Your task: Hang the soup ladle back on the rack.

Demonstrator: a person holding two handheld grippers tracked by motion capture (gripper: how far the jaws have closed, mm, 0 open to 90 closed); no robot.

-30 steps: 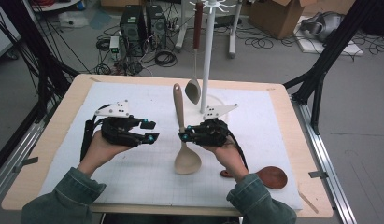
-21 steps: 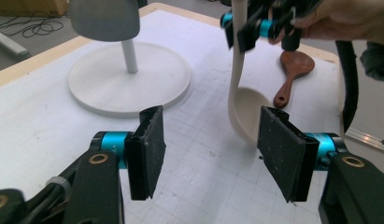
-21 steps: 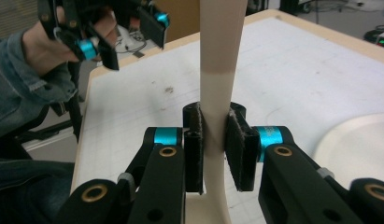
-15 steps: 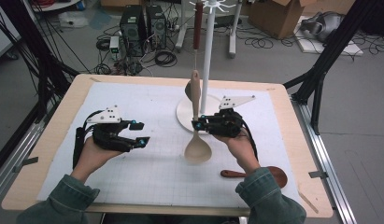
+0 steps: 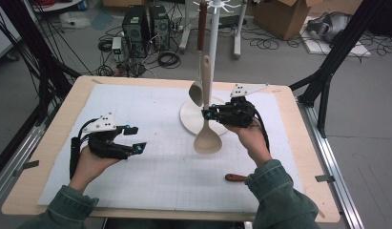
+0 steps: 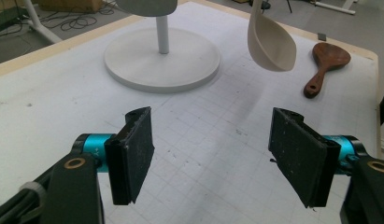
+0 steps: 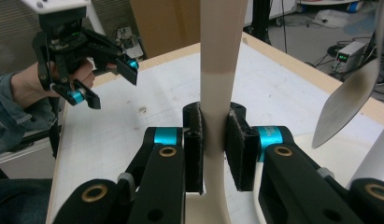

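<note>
Your right claw is gripping the handle of the pale beige plastic serving spoon, holding it upright with its bowl hanging above the counter, just beside the white round-based utensil stand. Your left claw is hovering, its jaws having just been opening with nothing between them.

1. You hold two grippers: your left gripper gaping with nothing between its jaws; your right gripper clamped on one pale wooden spoon;
2. One white rack stands just behind your right gripper; two utensils hang from it: a metal ladle and a brown-handled tool;
3. One dark wooden spoon lies near your right wrist.
</note>
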